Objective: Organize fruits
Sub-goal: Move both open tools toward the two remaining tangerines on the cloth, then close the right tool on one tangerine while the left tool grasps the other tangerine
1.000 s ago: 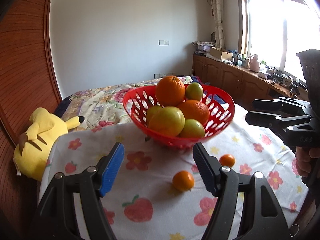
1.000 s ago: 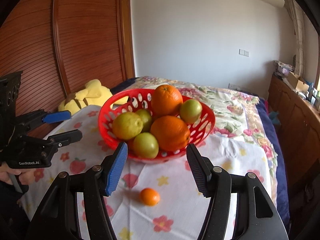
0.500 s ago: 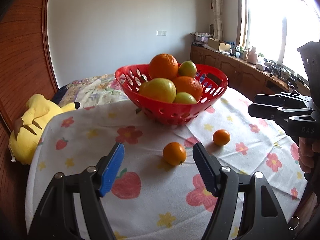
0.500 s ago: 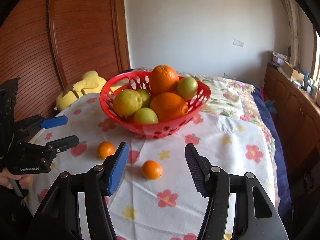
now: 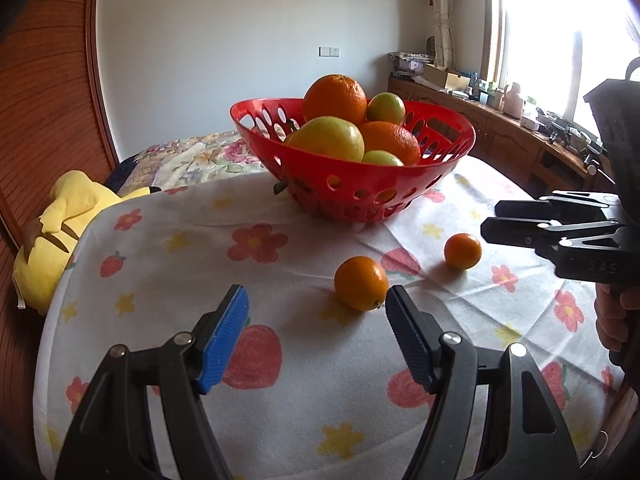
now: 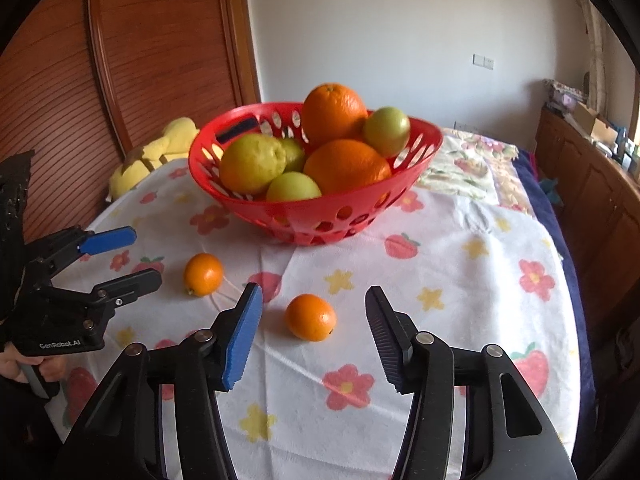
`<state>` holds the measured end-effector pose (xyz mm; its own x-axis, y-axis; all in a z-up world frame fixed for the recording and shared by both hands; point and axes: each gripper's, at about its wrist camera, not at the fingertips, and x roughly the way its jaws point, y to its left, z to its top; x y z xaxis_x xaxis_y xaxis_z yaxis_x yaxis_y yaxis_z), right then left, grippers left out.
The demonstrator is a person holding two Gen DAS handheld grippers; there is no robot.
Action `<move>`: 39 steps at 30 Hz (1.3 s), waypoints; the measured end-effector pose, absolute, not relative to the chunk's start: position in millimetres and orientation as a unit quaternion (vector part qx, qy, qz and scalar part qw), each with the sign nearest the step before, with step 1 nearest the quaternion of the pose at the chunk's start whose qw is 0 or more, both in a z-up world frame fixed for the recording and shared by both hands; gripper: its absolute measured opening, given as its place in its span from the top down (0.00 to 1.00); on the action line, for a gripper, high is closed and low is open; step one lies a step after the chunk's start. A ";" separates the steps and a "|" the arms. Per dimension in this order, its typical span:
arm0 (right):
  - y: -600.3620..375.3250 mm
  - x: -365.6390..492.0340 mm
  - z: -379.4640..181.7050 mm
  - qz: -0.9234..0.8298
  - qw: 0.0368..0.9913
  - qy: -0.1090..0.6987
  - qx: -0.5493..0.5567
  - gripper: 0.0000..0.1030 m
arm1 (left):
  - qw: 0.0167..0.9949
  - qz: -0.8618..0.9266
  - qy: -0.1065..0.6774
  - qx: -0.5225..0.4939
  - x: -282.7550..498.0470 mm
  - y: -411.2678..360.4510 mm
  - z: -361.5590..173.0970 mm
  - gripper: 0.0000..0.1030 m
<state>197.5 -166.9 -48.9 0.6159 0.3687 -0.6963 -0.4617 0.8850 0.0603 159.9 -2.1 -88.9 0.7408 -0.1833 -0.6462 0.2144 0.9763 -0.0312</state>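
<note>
Two small oranges lie loose on the flowery cloth (image 6: 472, 280), in front of the red basket (image 6: 320, 220) that is already piled with big oranges and green fruit. The right gripper (image 6: 314, 322) has its fingers wide apart and holds nothing. One small orange (image 6: 311, 317) sits right in the gap between those fingers, close to the tips and a little nearer the blue pad than the black one. It is round, so it has no long side and the fingers can close on it from any way. The left gripper (image 5: 318, 328) also has its fingers wide apart and empty. The other small orange (image 5: 361, 283) lies just past its tips, close to the dark finger and off to that side, not in the middle of the gap. So the right gripper is lined up better with its fruit. I think it only needs to go forward and down a tiny bit, then squeeze. The left gripper would have to slide sideways toward its dark finger first, or it may bump the orange and make it roll. The basket stands farther ahead of both grippers, so each fruit must be lifted up over the rim.
</note>
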 end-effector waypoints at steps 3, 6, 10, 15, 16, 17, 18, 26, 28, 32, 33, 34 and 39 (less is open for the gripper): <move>-164.1 203.2 -56.0 0.234 0.890 0.385 -0.063 0.58 | 0.933 -0.105 0.343 0.018 160.0 0.8 -89.7 0.30; -162.0 208.2 -62.8 0.234 0.885 0.397 -0.063 0.58 | 0.933 -0.105 0.343 0.015 159.6 1.8 -89.7 0.30; -157.9 210.5 -70.2 0.235 0.880 0.407 -0.067 0.58 | 0.933 -0.104 0.345 0.015 159.9 1.7 -90.1 0.31; -152.3 215.0 -79.0 0.232 0.875 0.419 -0.073 0.59 | 0.931 -0.103 0.349 0.016 161.2 1.3 -91.1 0.31; -151.2 215.8 -80.8 0.230 0.875 0.420 -0.076 0.60 | 0.931 -0.102 0.349 0.016 161.1 1.2 -91.0 0.31; -150.2 215.9 -81.8 0.228 0.875 0.420 -0.079 0.63 | 0.931 -0.103 0.349 0.016 161.3 1.0 -91.1 0.31; -150.0 215.1 -82.5 0.229 0.875 0.419 -0.082 0.65 | 0.931 -0.103 0.350 0.017 161.2 1.0 -91.2 0.31; -162.8 196.9 -77.7 0.231 0.880 0.409 -0.072 0.66 | 0.929 -0.115 0.351 0.026 162.7 -9.7 -86.2 0.31; -167.3 190.3 -75.0 0.231 0.882 0.405 -0.067 0.66 | 0.927 -0.121 0.353 0.024 164.8 -12.4 -83.6 0.31; -180.5 173.5 -70.0 0.229 0.887 0.398 -0.049 0.66 | 0.924 -0.127 0.360 0.033 171.3 -21.5 -82.1 0.31; -182.1 170.2 -68.8 0.227 0.888 0.396 -0.046 0.66 | 0.923 -0.127 0.360 0.035 172.6 -23.7 -82.3 0.31; -185.4 165.9 -67.8 0.226 0.890 0.395 -0.044 0.66 | 0.922 -0.131 0.363 0.036 175.2 -26.1 -82.9 0.31; -196.7 149.5 -66.2 0.220 0.892 0.392 -0.030 0.66 | 0.914 -0.143 0.377 0.032 185.8 -31.2 -88.9 0.31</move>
<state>149.5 -196.7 -66.2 0.5947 0.3701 -0.7137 -0.4170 0.9010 0.1198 185.8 -31.2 -88.9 0.6744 -0.2380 -0.6990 0.2855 0.9570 -0.0503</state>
